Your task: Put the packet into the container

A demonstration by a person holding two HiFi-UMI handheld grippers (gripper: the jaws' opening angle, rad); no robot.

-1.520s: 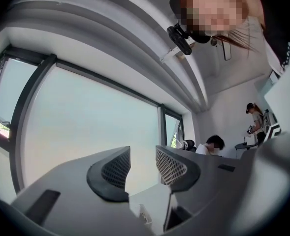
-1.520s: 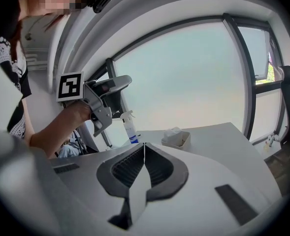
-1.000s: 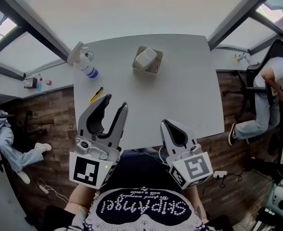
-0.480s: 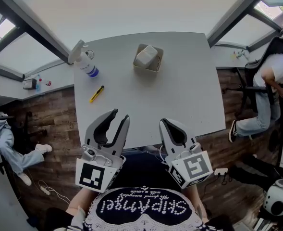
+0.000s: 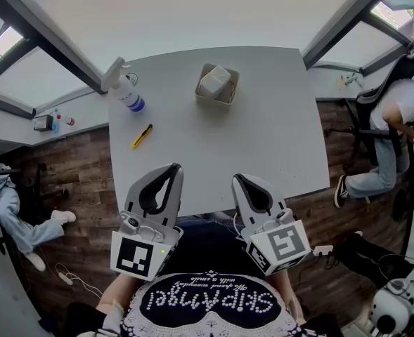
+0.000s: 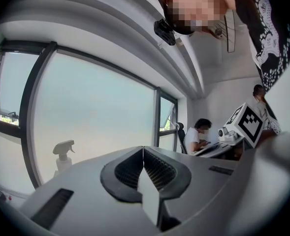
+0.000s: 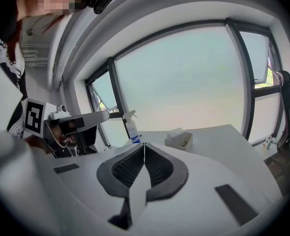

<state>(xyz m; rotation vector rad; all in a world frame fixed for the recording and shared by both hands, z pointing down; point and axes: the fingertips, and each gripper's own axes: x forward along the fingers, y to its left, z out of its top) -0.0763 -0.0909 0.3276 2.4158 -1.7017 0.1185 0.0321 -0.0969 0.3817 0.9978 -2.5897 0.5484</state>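
A white packet lies inside the small beige container at the far middle of the white table; the container also shows in the right gripper view. My left gripper hovers over the near table edge with its jaws shut and nothing between them. My right gripper sits beside it, also shut and empty. Both grippers are well short of the container.
A spray bottle stands at the table's far left corner, with a yellow utility knife lying nearer on the left. A person sits at a desk to the right. Wooden floor surrounds the table.
My left gripper's jaws have gone from wide apart to shut, and the gripper has drawn back slightly toward the near edge. The right gripper has stayed in place.
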